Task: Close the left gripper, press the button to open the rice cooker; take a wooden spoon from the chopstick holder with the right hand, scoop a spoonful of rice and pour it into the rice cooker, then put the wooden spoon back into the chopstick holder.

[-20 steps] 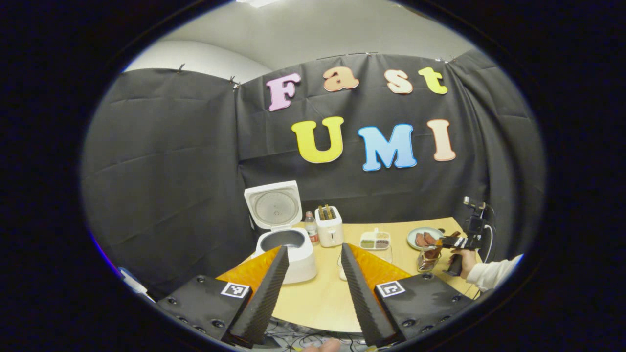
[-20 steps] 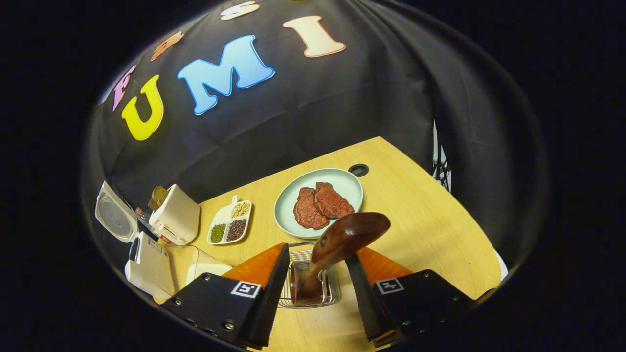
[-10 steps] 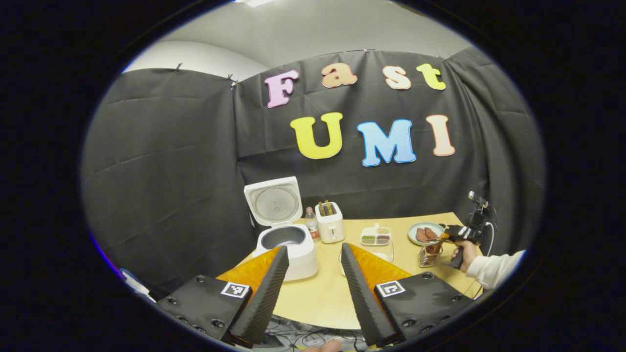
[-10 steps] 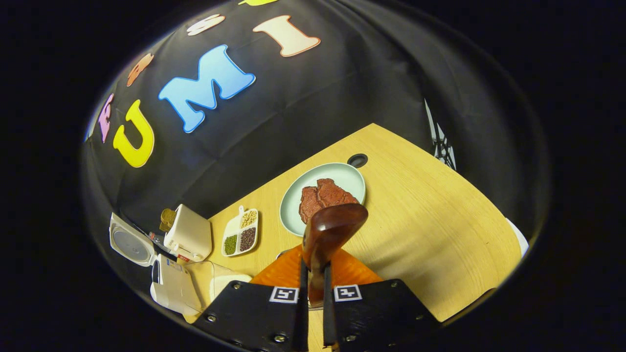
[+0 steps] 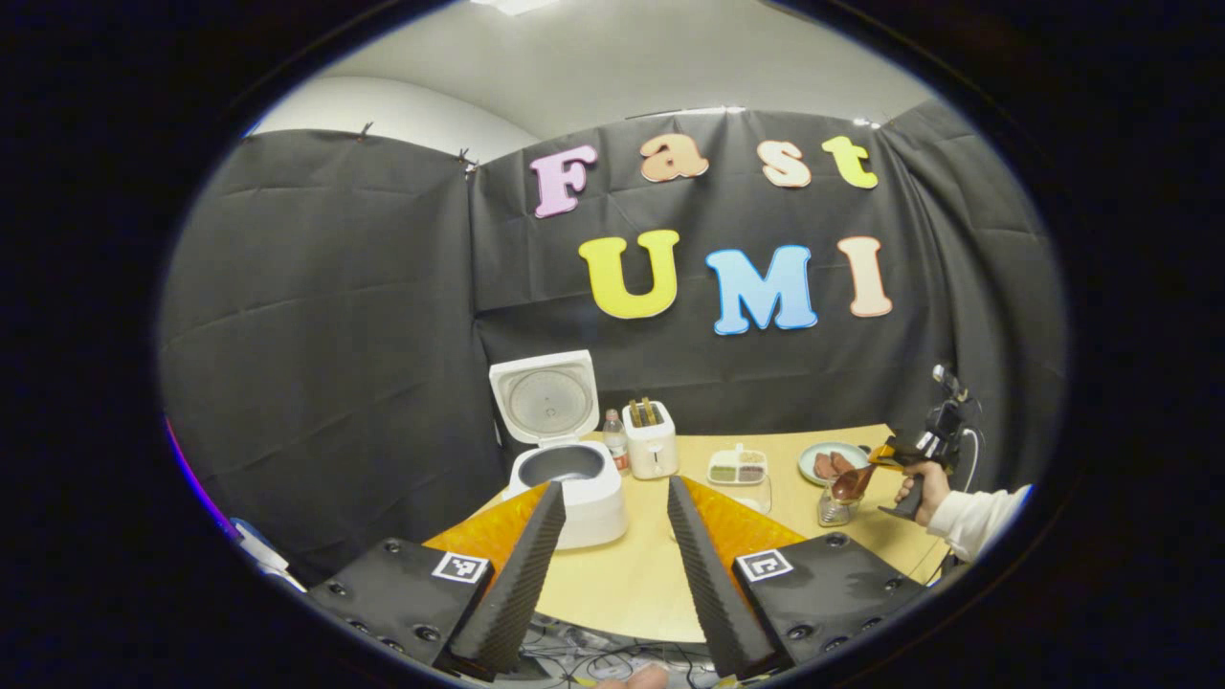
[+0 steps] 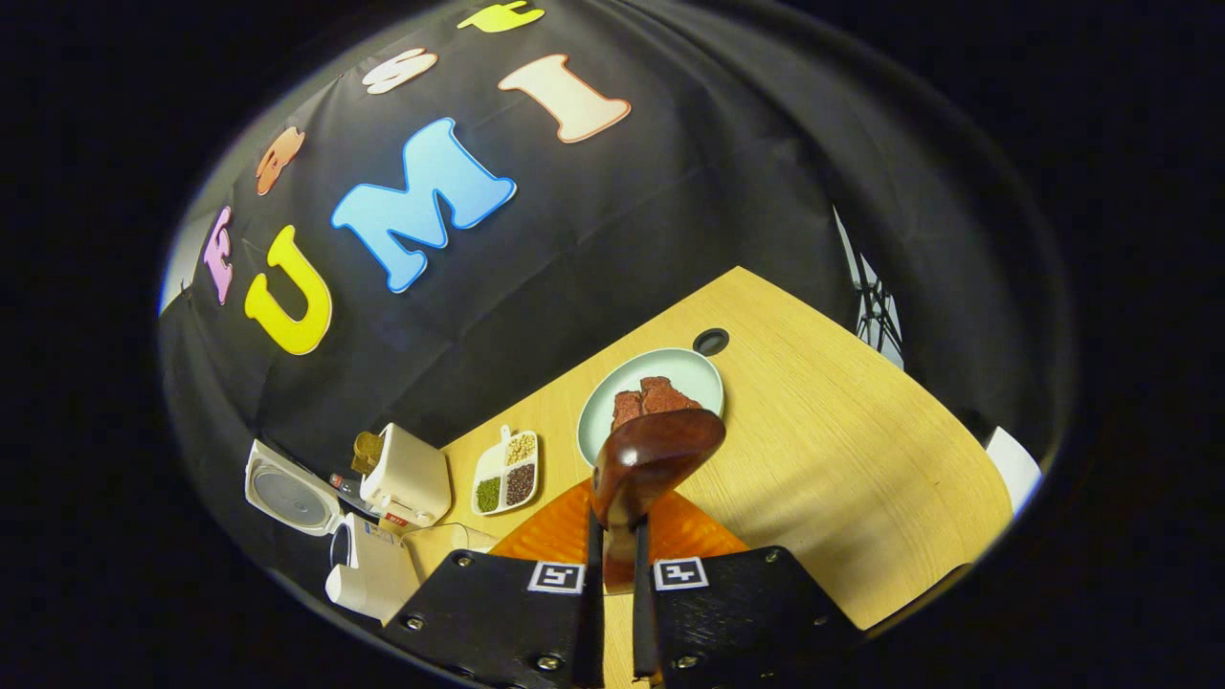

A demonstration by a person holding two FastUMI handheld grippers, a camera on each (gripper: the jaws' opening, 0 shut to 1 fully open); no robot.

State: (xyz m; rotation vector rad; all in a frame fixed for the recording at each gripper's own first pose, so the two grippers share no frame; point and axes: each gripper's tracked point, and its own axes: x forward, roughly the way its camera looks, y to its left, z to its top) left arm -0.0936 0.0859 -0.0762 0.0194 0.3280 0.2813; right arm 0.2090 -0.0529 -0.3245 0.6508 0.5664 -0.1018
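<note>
The white rice cooker (image 5: pixel 572 483) stands at the table's left with its lid (image 5: pixel 547 396) raised and its dark pot showing; it also sits low left as the rice cooker (image 6: pixel 368 574). My left gripper (image 5: pixel 612 498) hangs open in front of the table, holding nothing. My right gripper (image 6: pixel 612 536) is shut on the handle of the dark wooden spoon (image 6: pixel 651 459), whose bowl points forward above the plate. Farther off, a hand holds that gripper (image 5: pixel 904 459) with the spoon (image 5: pixel 850 483) just above the wire chopstick holder (image 5: pixel 835 512). A clear rice container (image 5: pixel 751 493) stands mid-table.
A white toaster (image 5: pixel 649 440), a bottle (image 5: pixel 615 442), a divided dish of beans (image 5: pixel 735 467) and a pale green plate of meat (image 6: pixel 670 383) line the back of the wooden table (image 6: pixel 842 478). A cable hole (image 6: pixel 711 341) lies behind the plate.
My right gripper closed on the spoon's handle and raised it out of the chopstick holder. The left gripper stayed open and barely moved.
</note>
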